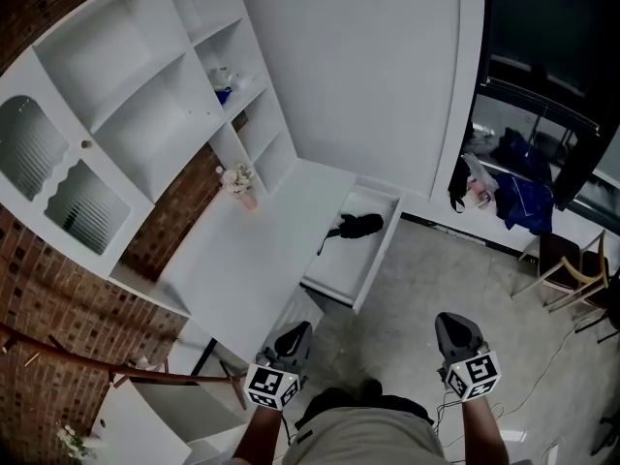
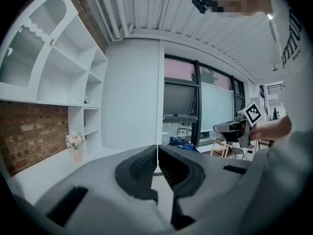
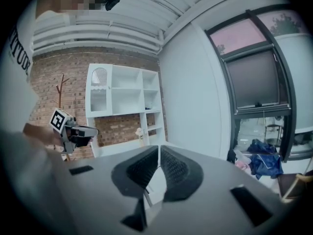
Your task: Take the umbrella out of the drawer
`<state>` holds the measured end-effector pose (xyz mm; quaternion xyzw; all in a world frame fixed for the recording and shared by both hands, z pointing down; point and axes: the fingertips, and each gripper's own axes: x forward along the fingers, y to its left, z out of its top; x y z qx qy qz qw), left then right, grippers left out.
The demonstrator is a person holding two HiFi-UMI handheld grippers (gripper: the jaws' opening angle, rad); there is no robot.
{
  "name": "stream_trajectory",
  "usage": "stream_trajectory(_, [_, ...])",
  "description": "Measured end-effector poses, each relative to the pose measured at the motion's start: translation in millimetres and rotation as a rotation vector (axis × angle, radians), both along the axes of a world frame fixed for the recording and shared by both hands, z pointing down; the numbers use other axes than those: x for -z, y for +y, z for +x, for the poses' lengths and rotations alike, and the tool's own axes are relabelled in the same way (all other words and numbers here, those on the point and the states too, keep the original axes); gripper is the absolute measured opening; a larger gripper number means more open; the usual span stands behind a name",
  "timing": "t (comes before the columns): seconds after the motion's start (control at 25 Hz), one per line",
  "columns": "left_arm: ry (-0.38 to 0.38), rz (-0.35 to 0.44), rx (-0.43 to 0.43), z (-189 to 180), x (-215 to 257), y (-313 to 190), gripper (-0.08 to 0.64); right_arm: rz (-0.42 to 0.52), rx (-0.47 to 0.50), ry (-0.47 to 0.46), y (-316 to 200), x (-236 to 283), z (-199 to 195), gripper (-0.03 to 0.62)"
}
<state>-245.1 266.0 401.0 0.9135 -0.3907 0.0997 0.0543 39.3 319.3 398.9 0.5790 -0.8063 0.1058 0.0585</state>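
- While one white shelf unit is standing against the brick wall, one white desk is running beneath it.
- One drawer is hanging open at the desk's far end, and only the head view is showing it.
- Two grippers are hovering low, close to the person. The left gripper is beside the desk's near corner and the right gripper is over the floor. Both are keeping their jaws together on nothing.
- Each gripper view is catching the other gripper and the windows.
- One black umbrella is lying folded in the drawer, well ahead of both grippers.
- One flower vase is sitting on the desk.
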Motion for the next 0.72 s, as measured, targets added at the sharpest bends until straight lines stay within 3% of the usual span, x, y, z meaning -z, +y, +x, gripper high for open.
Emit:
stream_trajectory(0.36, [0.015,-0.041,0.012,3.2,-9.6,-19.4,0.026,-0.023,0.015,0.005,-19.5,-7.9,-1.7,0.033])
stream_trajectory(0.72, [0.014,-0.04,-0.009,5.2,-13.0,-77.3,0.026,-0.022,-0.013,0.016,-68.5,-9.3,-4.9,0.032])
